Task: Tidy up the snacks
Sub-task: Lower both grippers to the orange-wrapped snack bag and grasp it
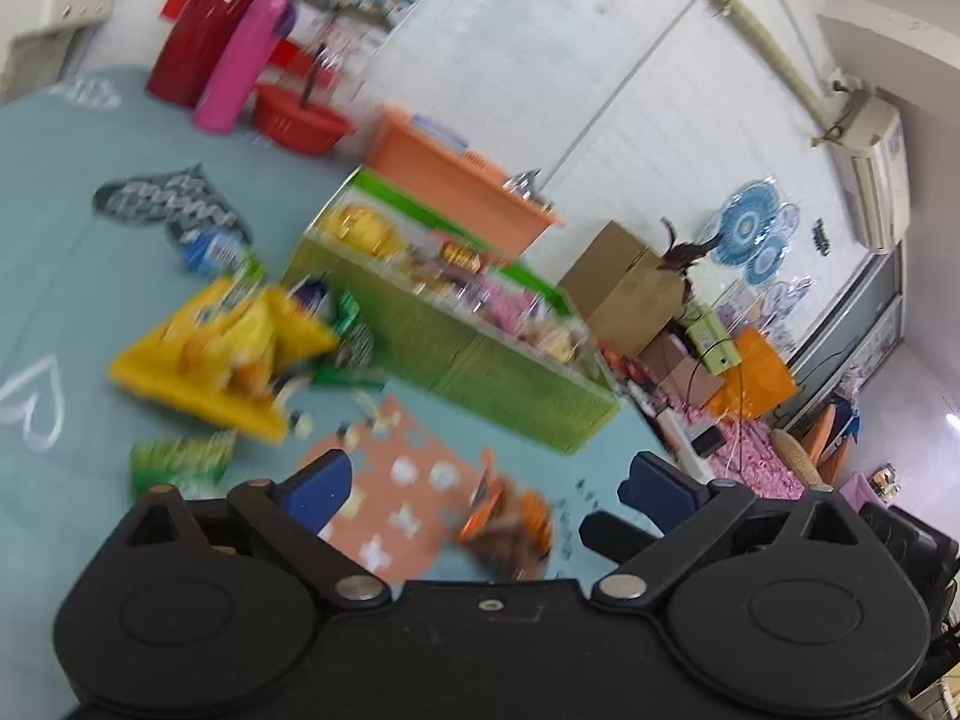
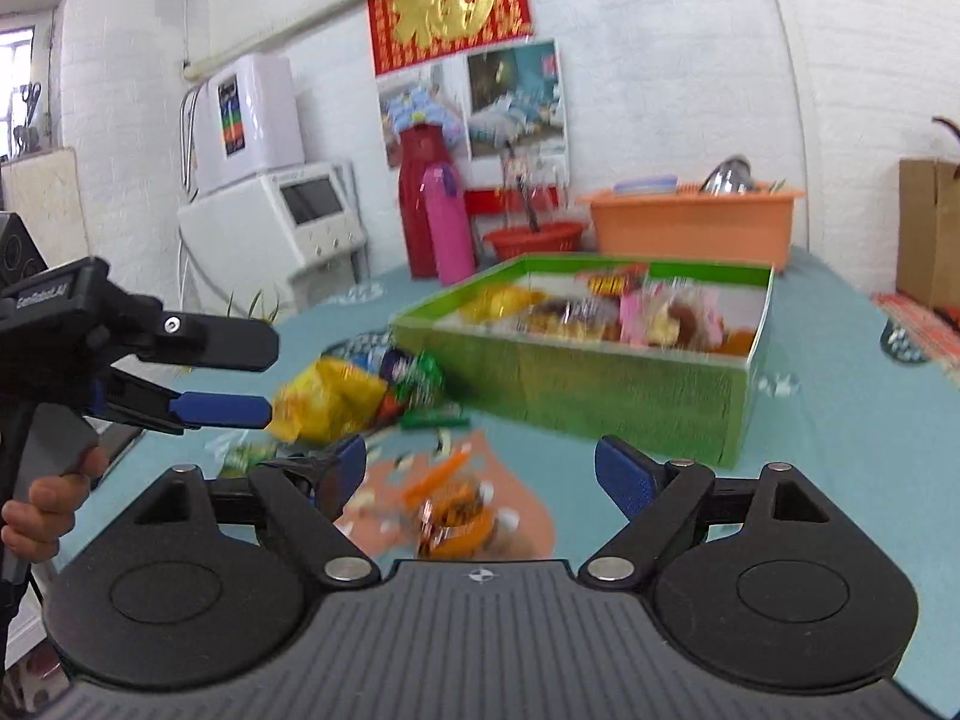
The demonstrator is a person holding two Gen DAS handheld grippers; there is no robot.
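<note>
1. The orange snack packet (image 2: 456,519) lies on an orange patterned sheet (image 2: 516,507) on the teal tablecloth (image 2: 840,480). Motion blur hides its print and exact outline in both views.
2. In the right wrist view the packet sits at 6 o'clock, just ahead of the right gripper (image 2: 480,474). It lies between the two blue fingers and touches neither.
3. The right gripper is released, jaws spread wide, with nothing grasped.
4. In the left wrist view the same packet (image 1: 510,528) lies at 6 o'clock between the fingers of the left gripper (image 1: 486,486). That gripper is also spread apart and empty.
5. The left gripper also shows in the right wrist view at 9 o'clock, fingers parted, with a hand (image 2: 42,510) on its grip. The arm behind it is cut off by the frame edge.
6. A pile of loose snacks (image 2: 348,390), yellow and green bags among them, lies at 10 o'clock from the packet. Individual items are too smeared to name.
7. The green box (image 2: 600,396) stands at 1 o'clock from the packet, well apart. It holds mixed wrapped snacks, blurred.
8. Behind the box stand an orange tub (image 2: 690,228), a red basket (image 2: 534,240) and a pink bottle (image 2: 447,228).
</note>
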